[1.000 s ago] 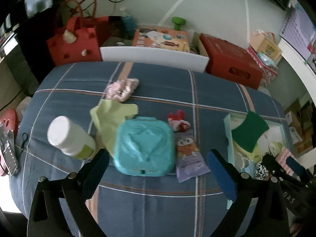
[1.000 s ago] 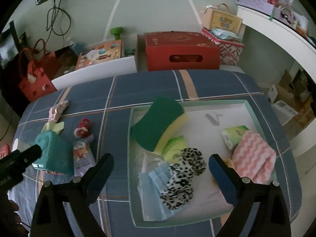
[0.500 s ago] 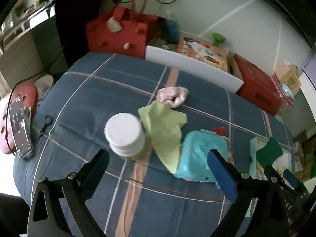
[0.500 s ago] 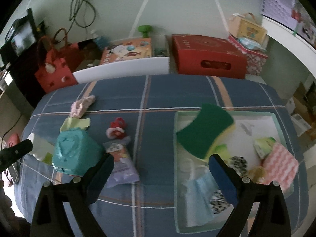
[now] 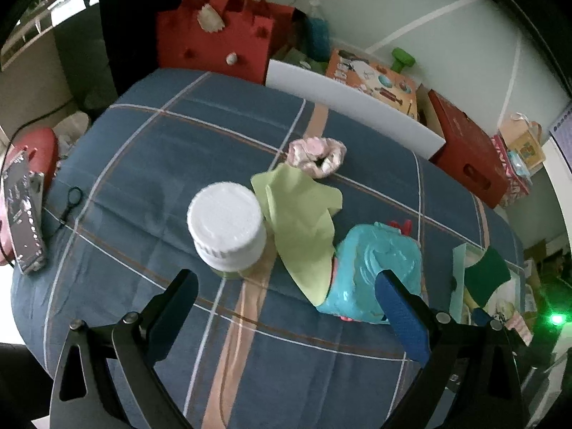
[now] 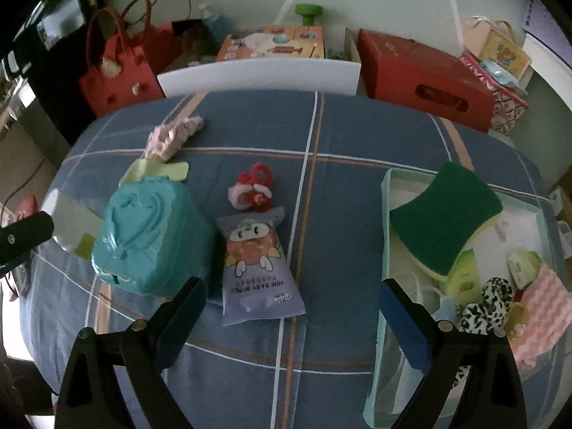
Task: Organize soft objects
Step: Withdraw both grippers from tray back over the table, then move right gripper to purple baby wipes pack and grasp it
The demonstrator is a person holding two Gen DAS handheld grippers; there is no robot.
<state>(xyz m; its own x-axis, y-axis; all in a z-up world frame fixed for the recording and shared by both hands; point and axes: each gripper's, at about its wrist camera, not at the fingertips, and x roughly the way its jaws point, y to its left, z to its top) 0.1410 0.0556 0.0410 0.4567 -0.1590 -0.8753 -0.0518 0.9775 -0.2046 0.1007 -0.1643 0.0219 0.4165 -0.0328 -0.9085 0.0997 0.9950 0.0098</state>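
The left gripper (image 5: 286,307) hangs with its 2 fingers spread wide, gripping nothing. The right gripper (image 6: 291,312) hangs likewise, fingers wide and empty.

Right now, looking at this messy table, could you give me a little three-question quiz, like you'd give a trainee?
1. True or false: the green sponge lies in the pale tray.
2. Multiple choice: what lies directly in front of the right tool? A) the white-capped jar B) the purple baby wipes pack C) the pink scrunchie
3. Fill in: the left tool is ____, holding nothing, with the white-capped jar just ahead of it.

Key: 1 true; 2 B; 3 open
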